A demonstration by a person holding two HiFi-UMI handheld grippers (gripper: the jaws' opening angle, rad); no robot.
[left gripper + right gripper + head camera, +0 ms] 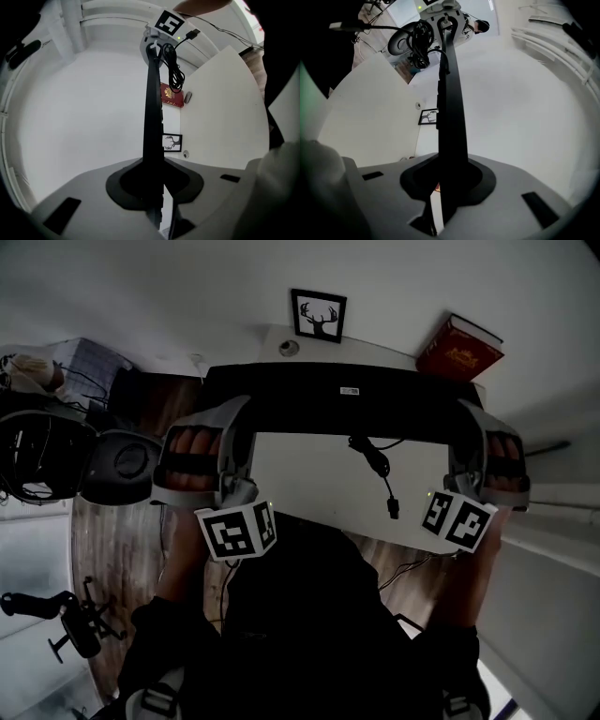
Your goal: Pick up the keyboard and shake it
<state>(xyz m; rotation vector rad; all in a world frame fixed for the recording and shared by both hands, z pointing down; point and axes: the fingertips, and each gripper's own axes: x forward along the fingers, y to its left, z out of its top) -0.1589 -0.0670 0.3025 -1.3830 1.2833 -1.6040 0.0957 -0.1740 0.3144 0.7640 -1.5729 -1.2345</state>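
I hold the black keyboard in the air over the white desk, with what looks like its labelled underside towards my head. My left gripper is shut on its left end, and my right gripper is shut on its right end. The keyboard's cable dangles below it and ends in a loose plug. In the left gripper view the keyboard runs edge-on away from the left gripper. The right gripper view shows the keyboard the same way, clamped in the right gripper, with the coiled cable near its far end.
A framed deer picture and a red book lean against the wall at the back of the desk, with a small round object beside the picture. A dark office chair stands on the wooden floor at the left.
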